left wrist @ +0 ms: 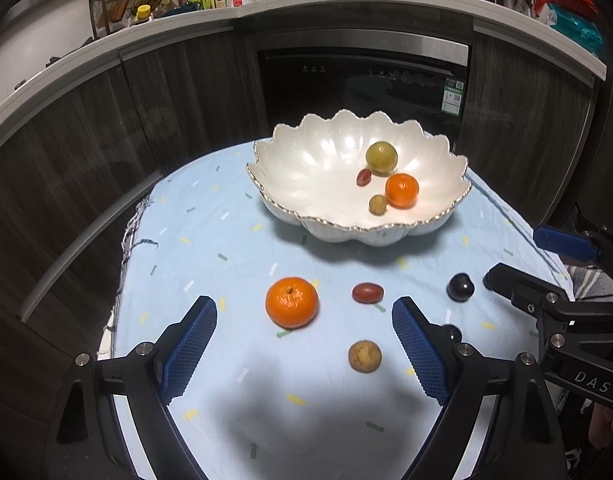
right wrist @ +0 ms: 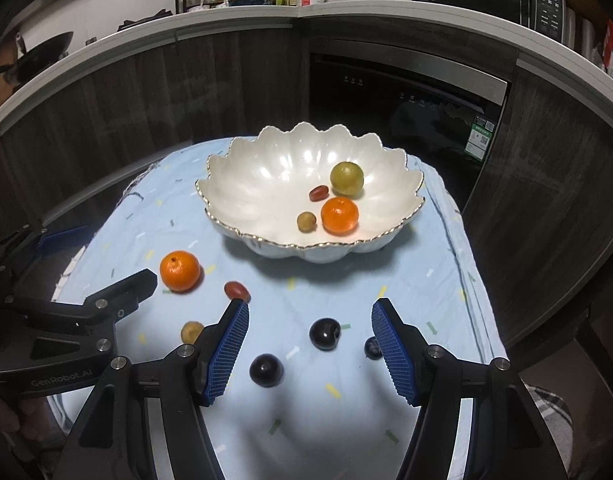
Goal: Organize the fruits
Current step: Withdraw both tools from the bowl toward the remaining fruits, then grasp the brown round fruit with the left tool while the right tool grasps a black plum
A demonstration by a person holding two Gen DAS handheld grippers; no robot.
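A white scalloped bowl point(left wrist: 290, 168) point(right wrist: 258, 176) stands at the back of the blue cloth and holds a green fruit point(left wrist: 381, 156), an orange point(left wrist: 402, 190), a red grape point(left wrist: 363, 176) and a small tan fruit point(left wrist: 377, 204). On the cloth lie an orange point(left wrist: 292, 302) point(right wrist: 180, 271), a red grape point(left wrist: 367, 293) point(right wrist: 237, 290), a tan fruit point(left wrist: 365, 356) point(right wrist: 191, 331), and dark fruits point(right wrist: 325, 333) point(right wrist: 266, 370) point(right wrist: 371, 348). My left gripper point(left wrist: 304, 318) is open above the loose orange. My right gripper point(right wrist: 310, 318) is open above a dark fruit.
The cloth point(left wrist: 210, 240) covers a small table with edges close at left and right. Dark cabinets and a built-in appliance point(left wrist: 362, 80) stand behind. A countertop point(left wrist: 242, 8) above holds bottles and jars.
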